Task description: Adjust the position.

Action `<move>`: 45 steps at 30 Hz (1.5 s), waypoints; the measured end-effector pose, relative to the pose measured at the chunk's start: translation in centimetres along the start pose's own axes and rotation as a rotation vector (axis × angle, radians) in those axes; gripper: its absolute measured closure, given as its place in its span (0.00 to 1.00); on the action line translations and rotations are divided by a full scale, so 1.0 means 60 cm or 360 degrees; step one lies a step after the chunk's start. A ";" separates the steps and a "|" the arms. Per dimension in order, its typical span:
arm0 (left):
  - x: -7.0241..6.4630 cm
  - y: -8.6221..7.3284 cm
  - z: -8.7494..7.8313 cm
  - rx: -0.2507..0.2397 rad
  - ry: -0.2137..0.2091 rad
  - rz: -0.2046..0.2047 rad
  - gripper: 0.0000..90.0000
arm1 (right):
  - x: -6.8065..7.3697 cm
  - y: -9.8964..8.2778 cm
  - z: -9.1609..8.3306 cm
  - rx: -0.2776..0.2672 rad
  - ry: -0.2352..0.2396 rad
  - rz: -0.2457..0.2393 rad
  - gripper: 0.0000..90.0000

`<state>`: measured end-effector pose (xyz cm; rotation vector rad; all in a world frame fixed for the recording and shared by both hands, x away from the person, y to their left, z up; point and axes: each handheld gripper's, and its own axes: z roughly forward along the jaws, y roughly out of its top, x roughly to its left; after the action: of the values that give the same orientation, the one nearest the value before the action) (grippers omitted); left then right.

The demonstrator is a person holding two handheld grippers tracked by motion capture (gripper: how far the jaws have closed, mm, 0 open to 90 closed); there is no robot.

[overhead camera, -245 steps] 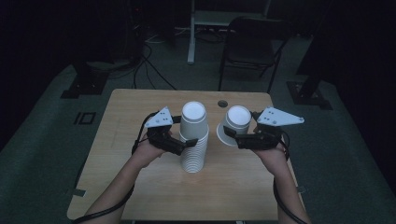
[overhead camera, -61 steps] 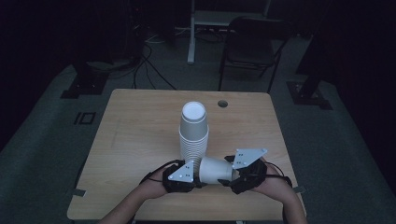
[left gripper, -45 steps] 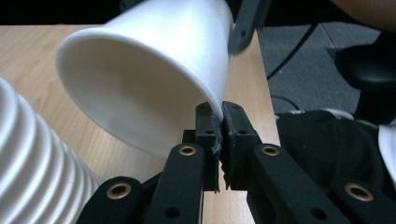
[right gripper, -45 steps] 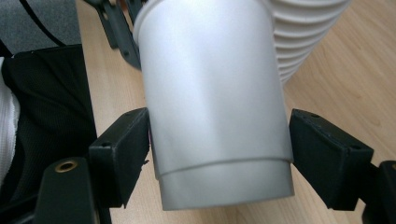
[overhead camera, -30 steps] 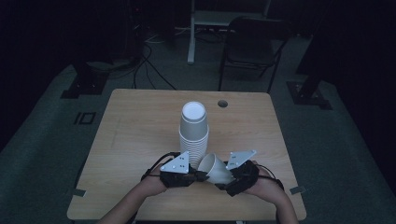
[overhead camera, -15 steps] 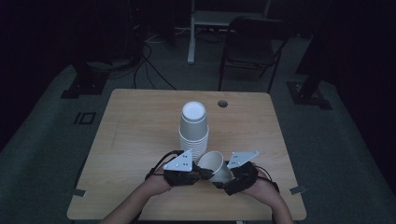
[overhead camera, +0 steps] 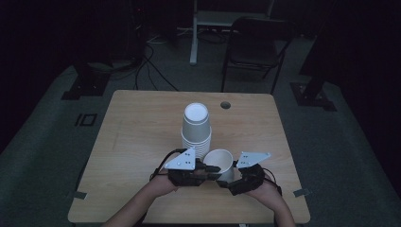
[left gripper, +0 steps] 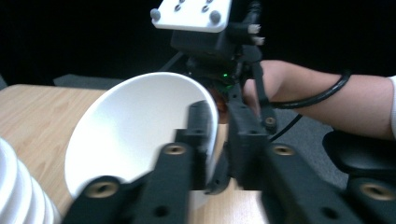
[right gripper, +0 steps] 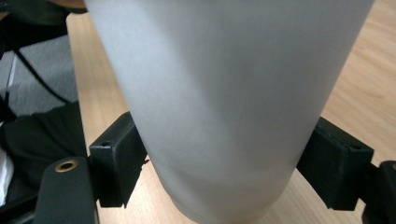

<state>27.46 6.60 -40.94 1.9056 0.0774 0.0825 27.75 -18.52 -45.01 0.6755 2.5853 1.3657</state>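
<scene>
A single white paper cup [overhead camera: 221, 163] is near the table's front edge, mouth up and tilted, held between both grippers. My left gripper [overhead camera: 213, 169] pinches its rim: in the left gripper view one jaw is inside the cup [left gripper: 130, 126] and the other outside, so the left gripper [left gripper: 218, 116] is shut on the wall. My right gripper [overhead camera: 228, 180] clamps the cup's lower body from the other side. In the right gripper view both pads of the right gripper [right gripper: 225, 165] press against the cup [right gripper: 224, 93].
A stack of upside-down white cups [overhead camera: 196, 130] stands mid-table just behind the held cup, and its edge shows in the left gripper view [left gripper: 18, 186]. The wooden table [overhead camera: 142, 123] has a cable hole [overhead camera: 225, 104] at the back. A chair [overhead camera: 253, 47] stands beyond.
The cup lay sideways between the grippers two seconds ago. It has been turned mouth-up and lifted slightly toward the stack, and the left jaws have closed on its rim.
</scene>
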 end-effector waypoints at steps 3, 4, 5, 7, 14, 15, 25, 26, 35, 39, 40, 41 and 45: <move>-0.001 0.002 -0.010 -0.0031 0.0042 -0.0001 0.65 | -0.006 0.000 -0.009 -0.0040 -0.0032 0.0022 0.24; -0.001 0.003 -0.014 -0.0043 0.0048 -0.0012 0.62 | -0.008 0.000 -0.013 -0.0054 -0.0034 0.0029 0.24; -0.001 0.003 -0.019 -0.0062 0.0063 -0.0017 0.59 | -0.009 0.001 -0.017 -0.0069 -0.0065 0.0029 0.24; -0.002 0.003 -0.027 -0.0082 0.0098 -0.0039 0.52 | -0.012 0.001 -0.026 -0.0117 -0.0093 0.0044 0.24; 0.003 -0.007 -0.054 -0.0145 0.0222 -0.0104 0.40 | -0.019 0.004 -0.051 -0.0287 -0.0216 0.0085 0.24; 0.006 -0.012 -0.062 -0.0168 0.0250 -0.0130 0.40 | -0.020 0.005 -0.054 -0.0305 -0.0233 0.0088 0.24; 0.012 -0.052 -0.095 -0.0179 0.0433 -0.0261 0.09 | -0.033 0.007 -0.071 -0.0426 -0.0376 0.0141 0.24; 0.012 -0.056 -0.099 -0.0177 0.0442 -0.0269 0.09 | -0.036 0.007 -0.073 -0.0431 -0.0377 0.0149 0.24; 0.015 -0.091 -0.149 -0.0189 0.0636 -0.0358 0.01 | -0.052 0.002 -0.081 -0.0524 -0.0529 0.0199 0.24; 0.014 -0.107 -0.164 -0.0175 0.0704 -0.0380 0.01 | -0.062 -0.003 -0.084 -0.0567 -0.0605 0.0241 0.24; 0.014 -0.112 -0.166 -0.0163 0.0726 -0.0378 0.01 | -0.065 -0.004 -0.084 -0.0565 -0.0612 0.0244 0.24; 0.014 -0.117 -0.169 -0.0152 0.0733 -0.0378 0.01 | -0.067 -0.005 -0.083 -0.0569 -0.0639 0.0246 0.24; 0.012 -0.137 -0.173 -0.0075 0.0804 -0.0376 0.01 | -0.076 -0.009 -0.077 -0.0558 -0.0670 0.0260 0.24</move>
<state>27.09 19.12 -45.26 1.7763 0.6338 0.3997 30.11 -24.32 -43.15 1.0000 1.9438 1.4804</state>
